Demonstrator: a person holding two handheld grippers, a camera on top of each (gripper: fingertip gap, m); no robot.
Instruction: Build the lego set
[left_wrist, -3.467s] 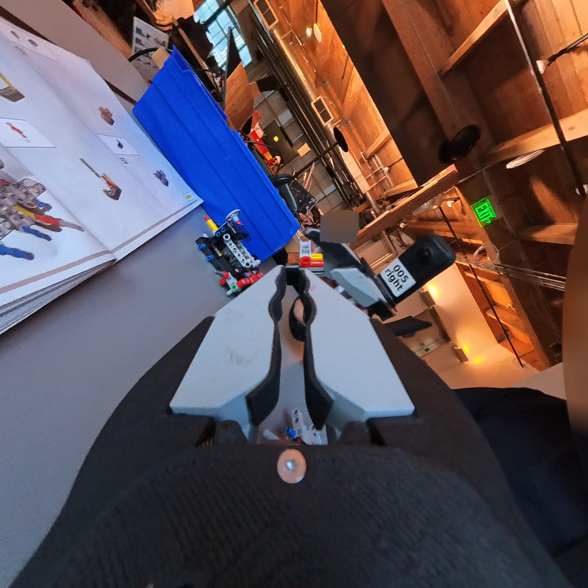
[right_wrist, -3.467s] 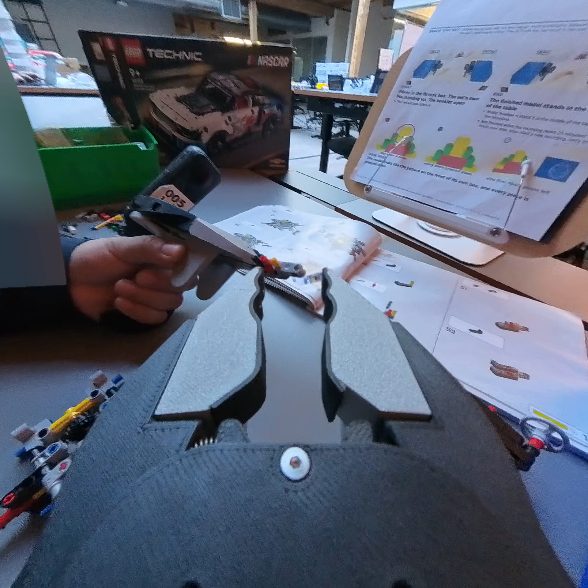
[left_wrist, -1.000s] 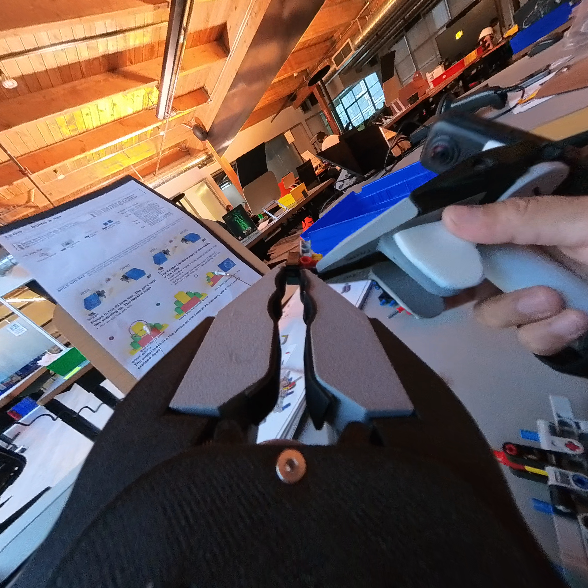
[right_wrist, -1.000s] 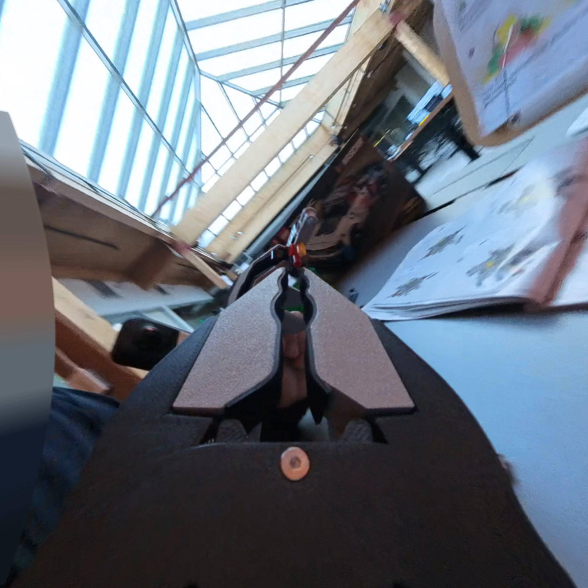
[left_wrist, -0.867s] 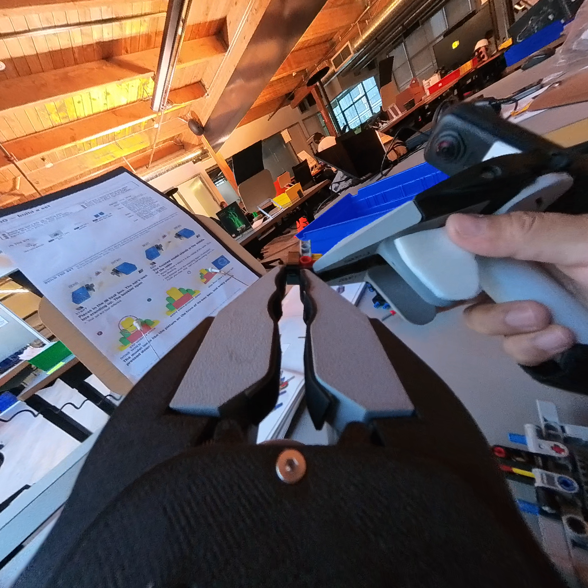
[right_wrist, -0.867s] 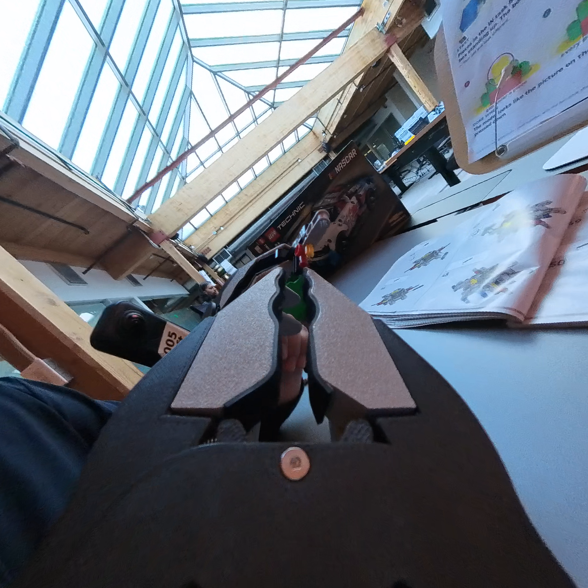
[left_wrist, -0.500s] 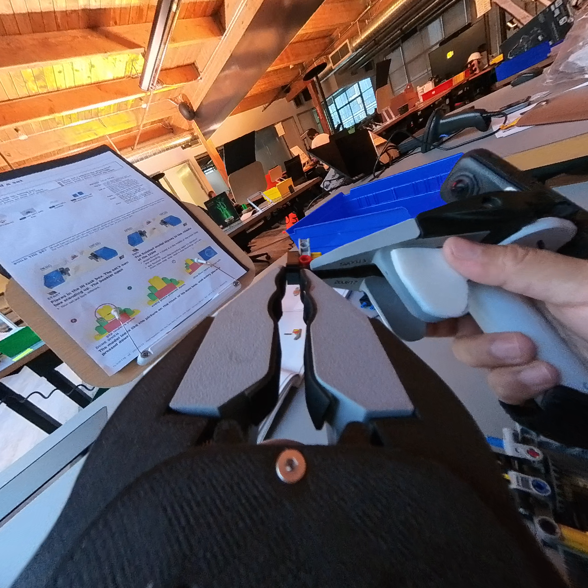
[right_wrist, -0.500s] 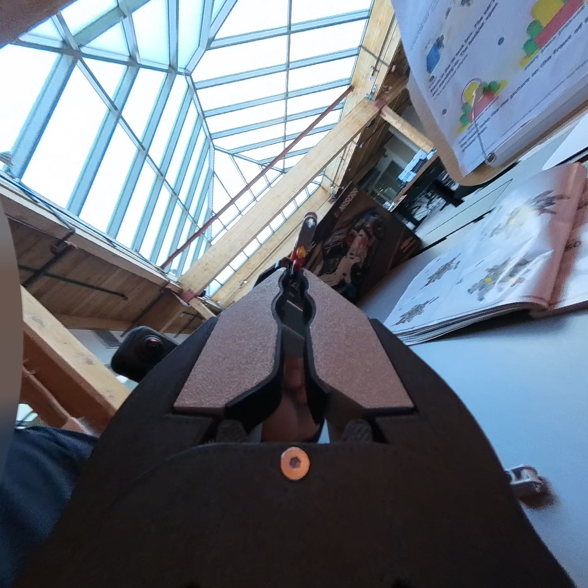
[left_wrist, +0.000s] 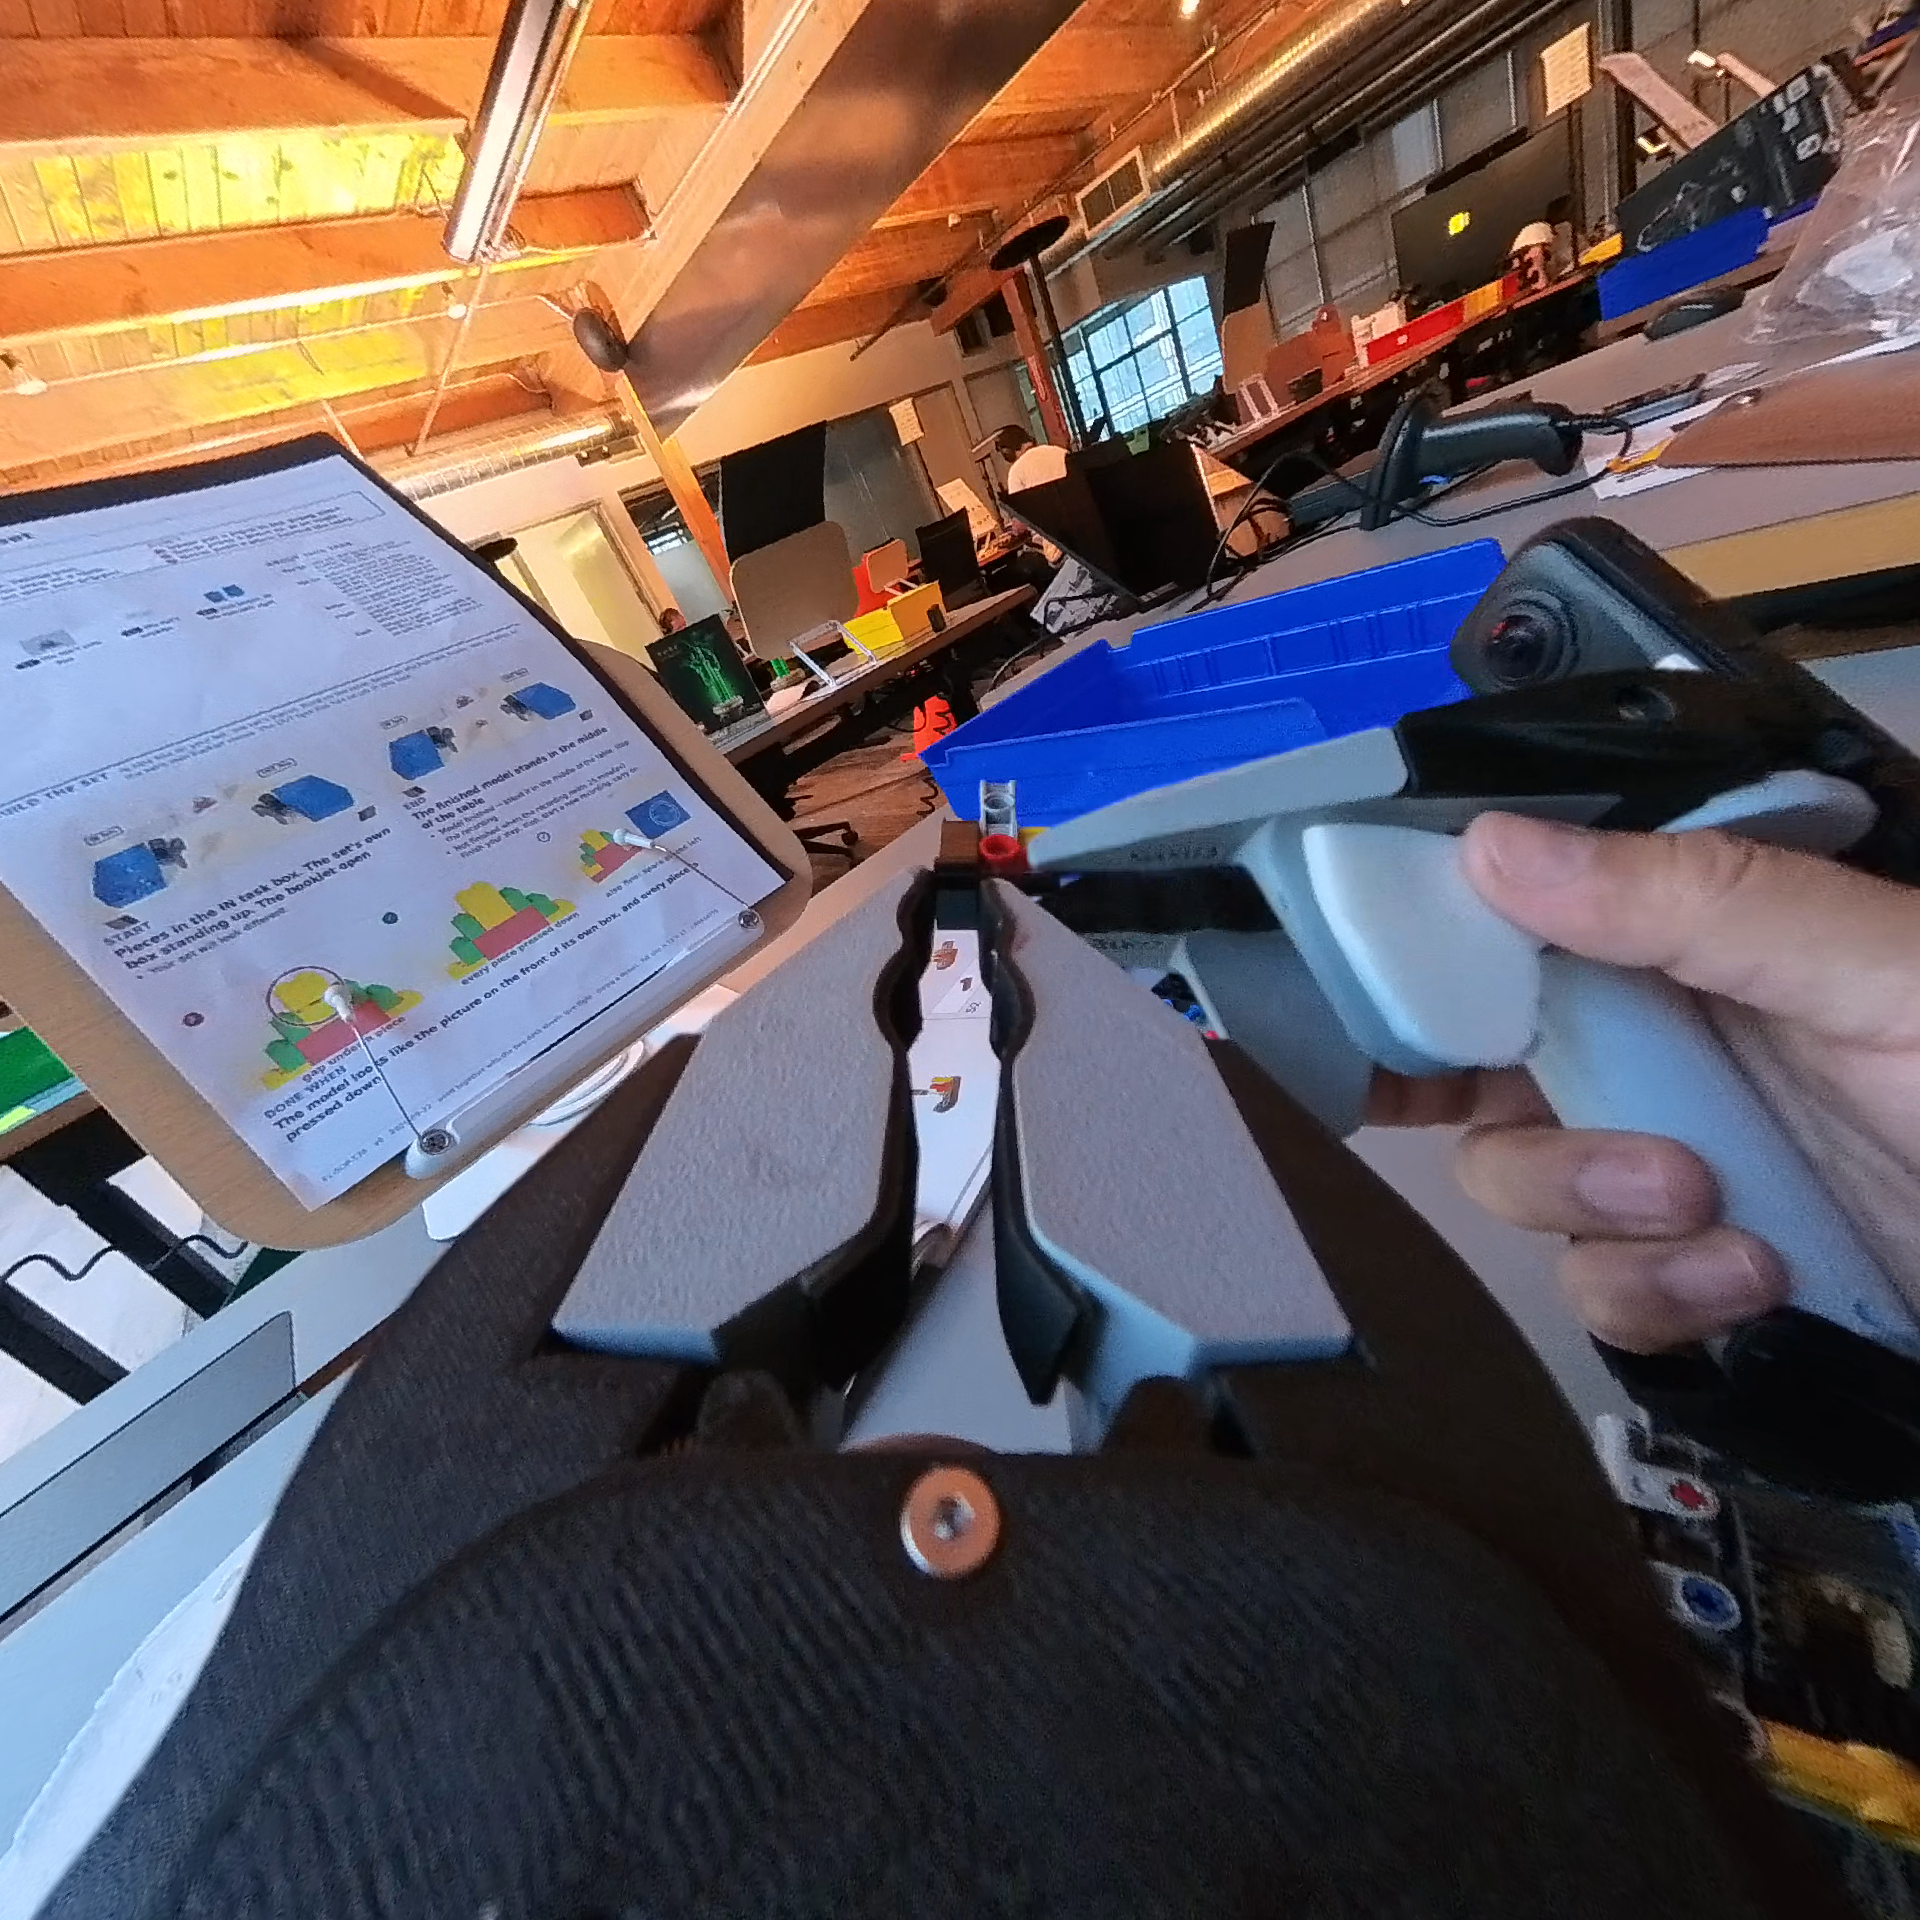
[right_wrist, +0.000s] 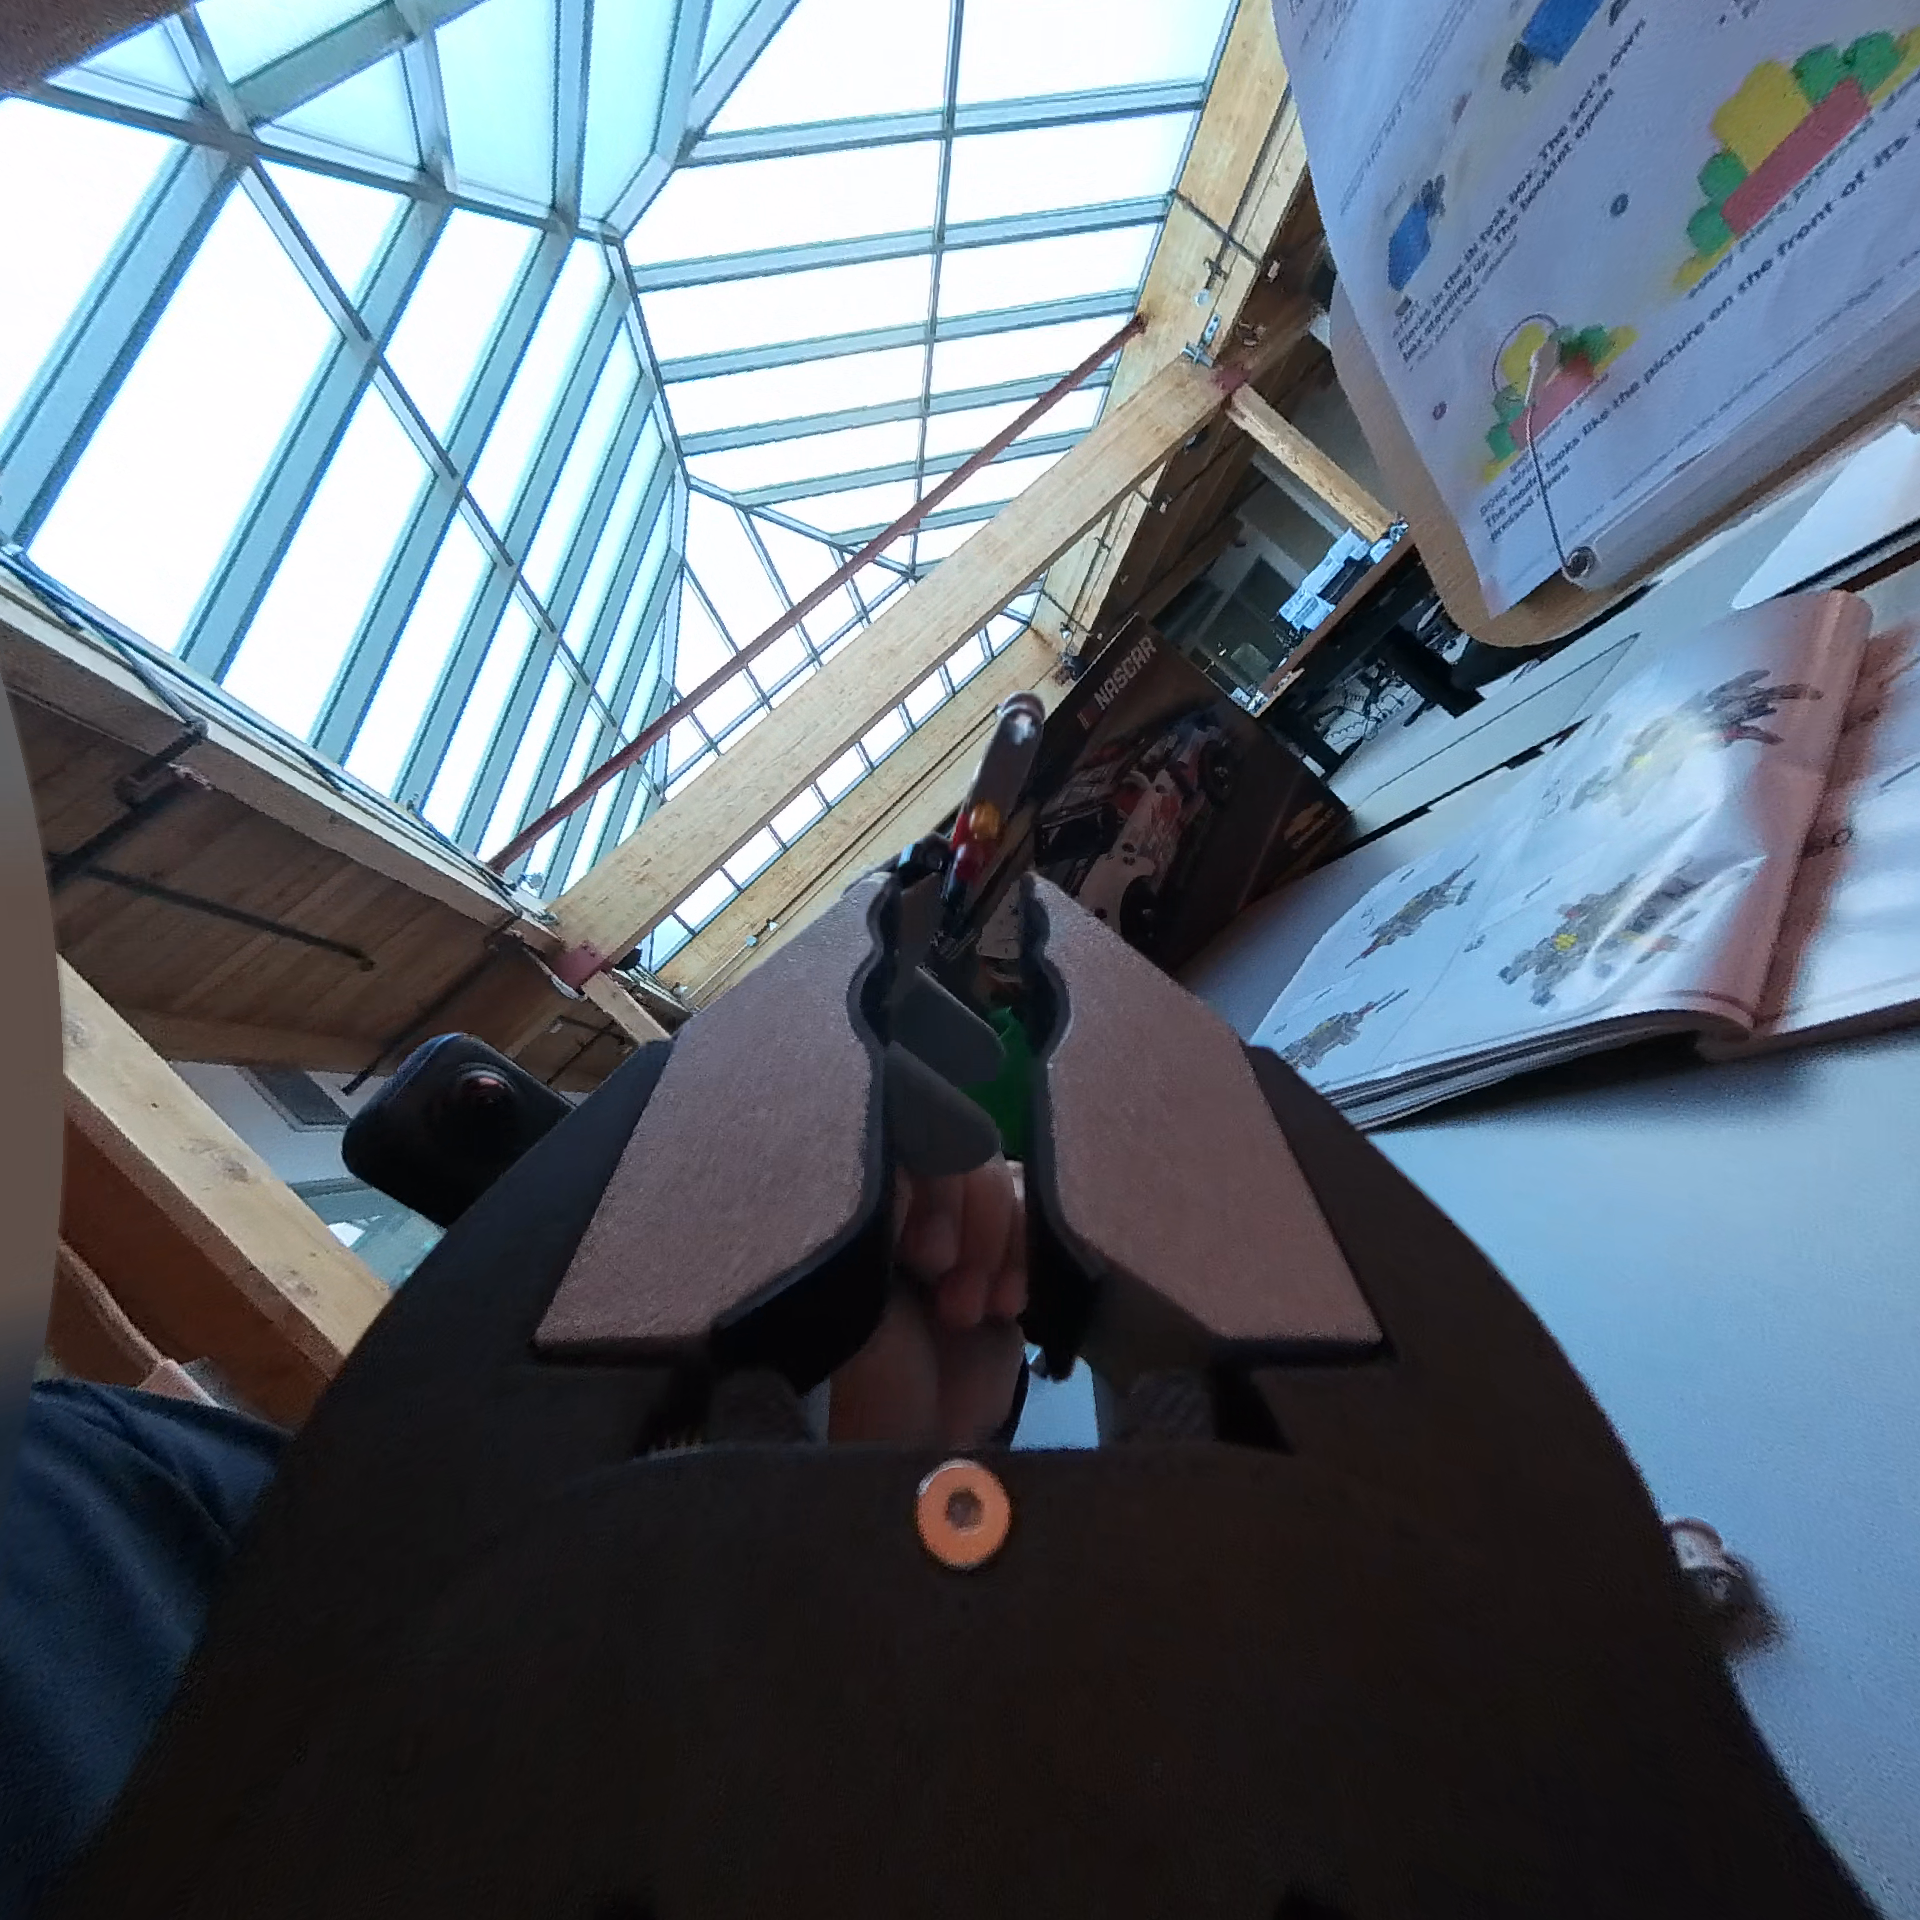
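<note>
Bricks joined into a small assembly (left_wrist: 987, 842) are sitting right at the tips of the left tongs (left_wrist: 958, 909), whose two pads are pressing on its dark end. Its grey beam is rising upward past those tips, with a red pin beside it. Coming in from the right, the right tongs (left_wrist: 1049, 868) are lying crosswise to the left pair, a hand (left_wrist: 1683, 1049) wrapping their grip. In their own view the right tongs (right_wrist: 951, 914) are standing slightly apart, and the assembly (right_wrist: 992, 810) is running up between and beyond the tips, long axis leaning away and a little rightward; whether either pad is touching it cannot be told. Both pairs are equally close, meeting at the piece. Behind the tongs a blue bin (left_wrist: 1226, 696) is resting on the table; to their left a printed sheet on a stand (left_wrist: 343, 831) is leaning, and an open booklet (right_wrist: 1621, 914) is lying flat to the right of the right tongs.
</note>
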